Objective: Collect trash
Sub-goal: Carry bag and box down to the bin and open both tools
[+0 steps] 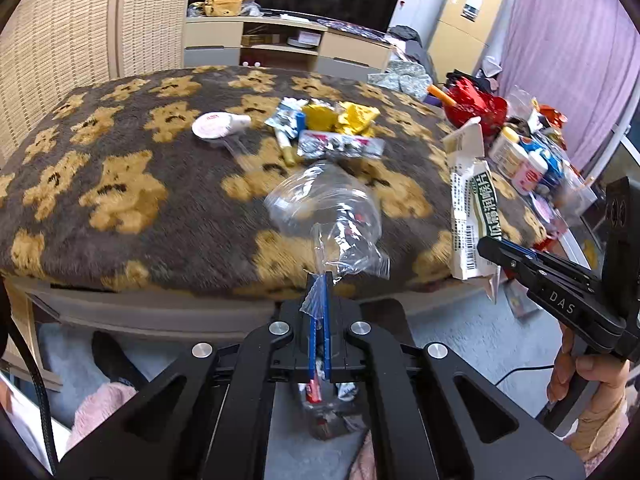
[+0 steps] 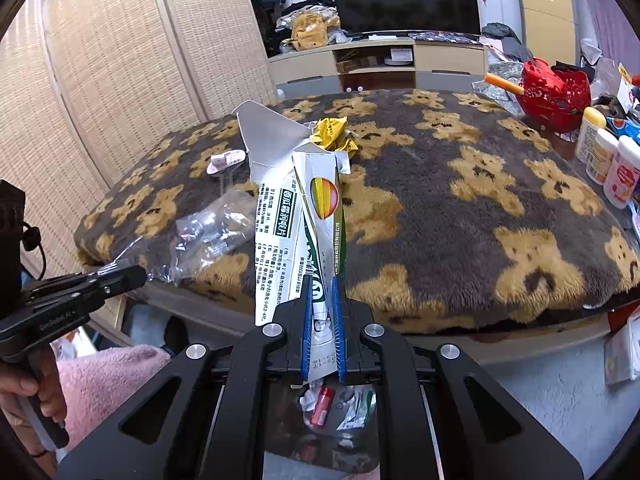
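My left gripper [image 1: 319, 284] is shut on a corner of a clear plastic bag [image 1: 328, 208], which hangs out over the front edge of the bear-patterned blanket [image 1: 132, 184]. My right gripper [image 2: 322, 284] is shut on a flattened white and green medicine carton [image 2: 304, 208]; that carton [image 1: 470, 208] and the right gripper [image 1: 490, 246] also show at the right of the left wrist view. The left gripper [image 2: 120, 270] with the clear bag [image 2: 208, 232] shows at the left of the right wrist view. More trash lies mid-blanket: yellow wrappers [image 1: 340, 118], foil blister packs [image 1: 340, 144], a white cup [image 1: 218, 124].
Below both grippers sits a bin of trash [image 2: 336, 404] on the floor. Bottles and jars [image 1: 524, 160] and a red ornament [image 1: 476, 106] crowd the table's right end. A TV cabinet [image 1: 288, 46] stands behind. A person's hand [image 1: 580, 376] and pink-clad legs [image 2: 104, 380] are near.
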A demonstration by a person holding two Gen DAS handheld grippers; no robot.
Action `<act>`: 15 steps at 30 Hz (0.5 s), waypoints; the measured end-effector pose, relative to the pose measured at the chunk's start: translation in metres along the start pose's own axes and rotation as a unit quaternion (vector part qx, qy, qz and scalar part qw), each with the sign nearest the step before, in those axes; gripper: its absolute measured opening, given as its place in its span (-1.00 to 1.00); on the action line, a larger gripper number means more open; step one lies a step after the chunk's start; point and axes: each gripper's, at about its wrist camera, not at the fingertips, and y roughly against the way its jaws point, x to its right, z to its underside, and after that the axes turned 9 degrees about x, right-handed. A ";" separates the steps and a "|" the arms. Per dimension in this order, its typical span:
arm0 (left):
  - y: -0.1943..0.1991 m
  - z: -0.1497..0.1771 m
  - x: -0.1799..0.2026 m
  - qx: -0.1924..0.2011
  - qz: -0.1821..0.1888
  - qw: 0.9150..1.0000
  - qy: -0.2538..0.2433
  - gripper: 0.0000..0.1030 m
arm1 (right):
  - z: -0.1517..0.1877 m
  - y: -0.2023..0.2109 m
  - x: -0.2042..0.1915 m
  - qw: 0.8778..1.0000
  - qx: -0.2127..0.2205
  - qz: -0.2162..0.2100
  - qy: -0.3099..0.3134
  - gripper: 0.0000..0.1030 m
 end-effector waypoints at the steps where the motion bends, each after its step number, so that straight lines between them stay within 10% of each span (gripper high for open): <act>1: 0.002 0.004 0.003 -0.001 0.003 1.000 0.000 -0.98 | 0.004 0.004 0.000 1.000 -0.001 0.000 -0.002 -0.79; 15: 0.002 0.073 0.026 -0.054 0.026 0.998 0.007 -0.98 | 0.066 0.022 0.007 0.998 -0.049 0.010 -0.023 -0.78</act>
